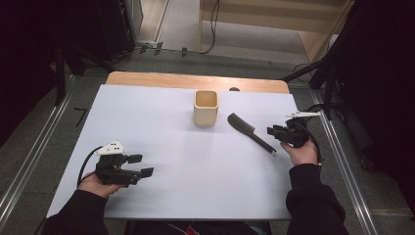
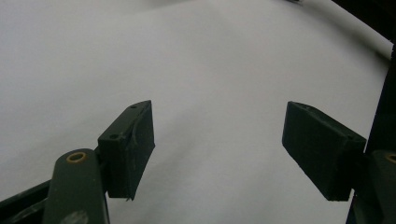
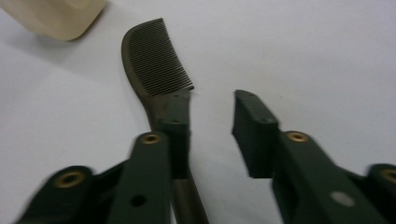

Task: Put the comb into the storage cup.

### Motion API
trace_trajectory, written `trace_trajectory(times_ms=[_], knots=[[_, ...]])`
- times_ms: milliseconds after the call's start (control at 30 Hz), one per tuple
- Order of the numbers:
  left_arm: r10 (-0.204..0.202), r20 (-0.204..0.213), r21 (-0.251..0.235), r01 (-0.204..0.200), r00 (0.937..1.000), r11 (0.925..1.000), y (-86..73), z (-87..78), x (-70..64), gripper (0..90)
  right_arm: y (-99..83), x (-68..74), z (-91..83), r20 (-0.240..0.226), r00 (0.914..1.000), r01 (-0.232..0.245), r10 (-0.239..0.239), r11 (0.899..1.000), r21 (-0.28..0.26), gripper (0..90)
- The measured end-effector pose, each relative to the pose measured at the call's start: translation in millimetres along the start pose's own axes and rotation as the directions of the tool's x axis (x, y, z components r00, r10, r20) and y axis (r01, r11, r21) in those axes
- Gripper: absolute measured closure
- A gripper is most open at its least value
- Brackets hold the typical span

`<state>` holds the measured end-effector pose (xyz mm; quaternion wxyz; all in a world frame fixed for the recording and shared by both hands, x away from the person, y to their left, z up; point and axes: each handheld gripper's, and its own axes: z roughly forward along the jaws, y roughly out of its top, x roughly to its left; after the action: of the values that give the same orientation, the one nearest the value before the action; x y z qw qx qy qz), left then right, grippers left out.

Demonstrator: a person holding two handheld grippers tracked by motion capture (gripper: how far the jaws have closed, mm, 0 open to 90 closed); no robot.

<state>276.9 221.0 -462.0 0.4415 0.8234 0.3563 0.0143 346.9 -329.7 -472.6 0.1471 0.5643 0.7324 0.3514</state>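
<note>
One comb (image 1: pixel 250 131) lies flat on the white desk (image 1: pixel 186 181), just right of a cup (image 1: pixel 205 108). The right tool (image 3: pixel 211 123) hovers over its handle, jaws apart, gripping nothing. The left tool (image 1: pixel 140 165) rests well apart, jaws wide open.
</note>
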Motion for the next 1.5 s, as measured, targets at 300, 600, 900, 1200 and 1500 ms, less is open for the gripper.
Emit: trace_trajectory(times_ms=[300,600,900,1200,1500], knots=[[0.002,0.0,0.002,-0.002,1.0,1.0,-0.1,0.3,-0.5,26.1,-10.3,-8.0,7.9,-0.064,0.9972,-0.035,0.04,0.997,0.074,87.8],[0.004,-0.003,0.005,-0.004,1.0,1.0,-0.2,0.3,-0.5,26.1,-16.6,-5.0,23.5,-0.072,0.9972,-0.006,0.018,0.985,0.17,87.7],[0.003,-0.001,0.001,-0.003,1.0,1.0,-0.3,0.2,-0.3,26.0,-17.1,4.0,29.0,-0.086,0.9963,0.022,-0.005,0.98,0.198,87.7],[0.002,-0.001,0.001,-0.002,1.0,1.0,-0.3,0.2,-0.4,26.0,-17.4,7.4,31.2,-0.093,0.9957,0.024,-0.005,0.978,0.209,87.7],[0.002,-0.003,-0.001,-0.002,1.0,1.0,-0.3,-0.4,-0.1,26.0,-12.4,4.7,17.6,-0.047,0.9989,0.009,-0.002,0.988,0.155,84.9]])
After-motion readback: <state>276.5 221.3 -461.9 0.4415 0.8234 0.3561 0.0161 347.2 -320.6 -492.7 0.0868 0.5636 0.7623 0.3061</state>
